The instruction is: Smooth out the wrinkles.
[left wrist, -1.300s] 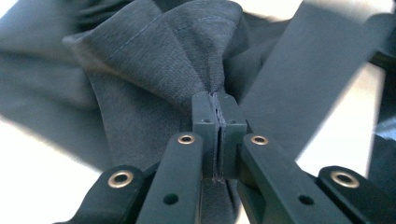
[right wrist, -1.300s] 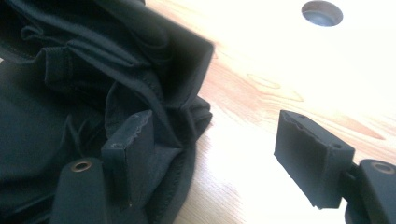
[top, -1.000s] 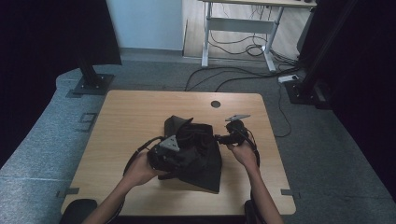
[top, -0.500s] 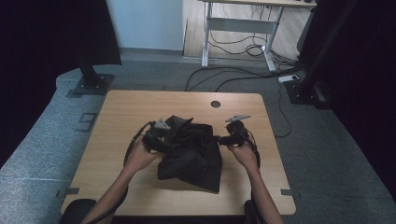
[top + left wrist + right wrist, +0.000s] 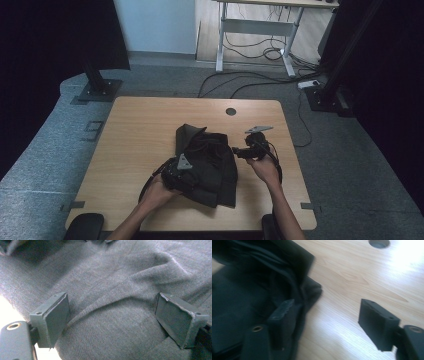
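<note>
Overhead: dark garment on a wooden surface

Centrally, a crumpled black fabric garment (image 5: 207,162) lies on the pale wooden surface (image 5: 140,130). The left gripper (image 5: 112,317) has just spread its fingers, released over the cloth. The right gripper (image 5: 329,322) straddles the garment's edge, fingers narrowing, gripping nothing. Grey carpet (image 5: 350,165), cables (image 5: 250,82) and a desk frame (image 5: 255,30) lie beyond.

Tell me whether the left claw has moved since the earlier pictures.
Yes. The left claw came back toward the table's near edge, jaws just opened, over the dark garment.
</note>
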